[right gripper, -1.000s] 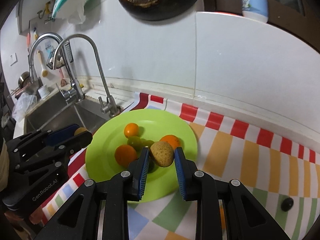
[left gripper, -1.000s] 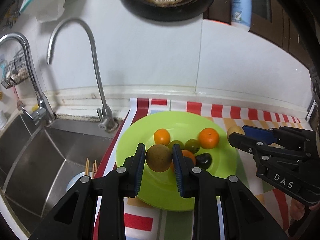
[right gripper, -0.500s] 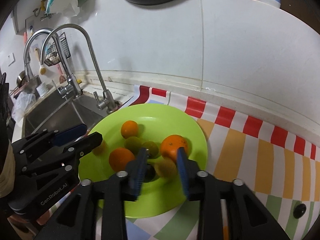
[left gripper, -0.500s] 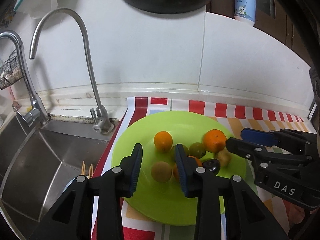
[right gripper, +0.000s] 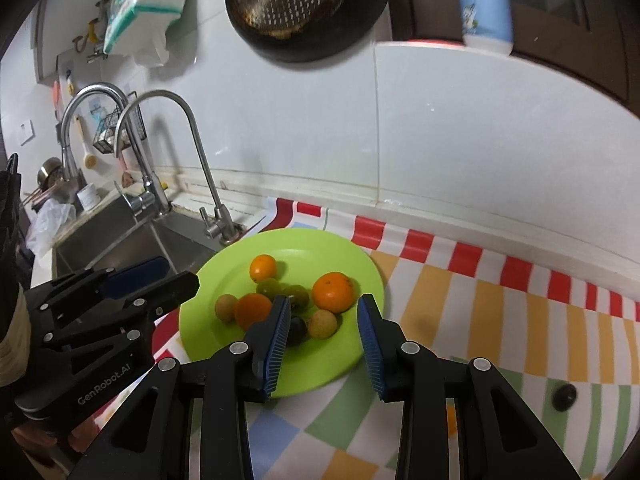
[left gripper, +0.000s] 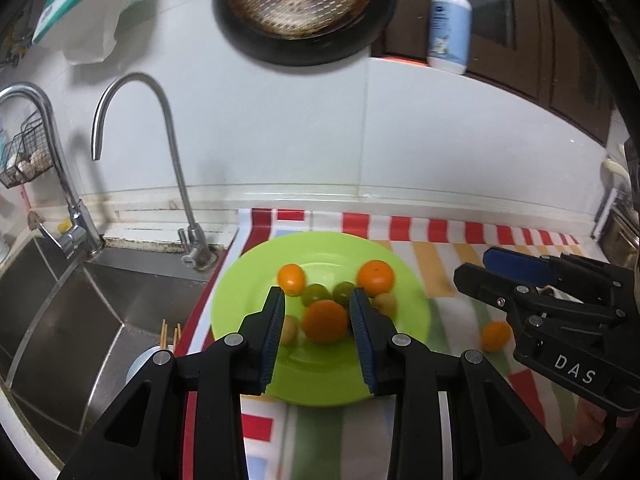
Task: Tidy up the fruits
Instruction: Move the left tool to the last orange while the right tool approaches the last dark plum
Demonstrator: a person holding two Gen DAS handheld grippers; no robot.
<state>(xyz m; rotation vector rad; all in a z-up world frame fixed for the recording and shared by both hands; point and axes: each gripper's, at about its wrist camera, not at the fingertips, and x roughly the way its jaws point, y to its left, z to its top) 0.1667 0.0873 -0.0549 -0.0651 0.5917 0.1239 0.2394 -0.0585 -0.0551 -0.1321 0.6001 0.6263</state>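
Green plate (right gripper: 344,364): on striped cloth (right gripper: 500,312), left rim beside sink (left gripper: 80,308).
Fruit: clustered mid-plate; near rim bare.
Loose orange (left gripper: 496,335): on cloth, right of plate.
Left gripper (left gripper: 318,332): jaws apart, holding nothing.
Right gripper (right gripper: 324,332): jaws apart, holding nothing.

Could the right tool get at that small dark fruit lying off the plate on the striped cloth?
Probably yes. The dark fruit lies alone on the striped cloth, right of the right tool, with nothing near it. The tool's jaws stand apart and hold nothing.

Fruits (right gripper: 334,292) on plate (right gripper: 360,264); sink (right gripper: 120,236) left
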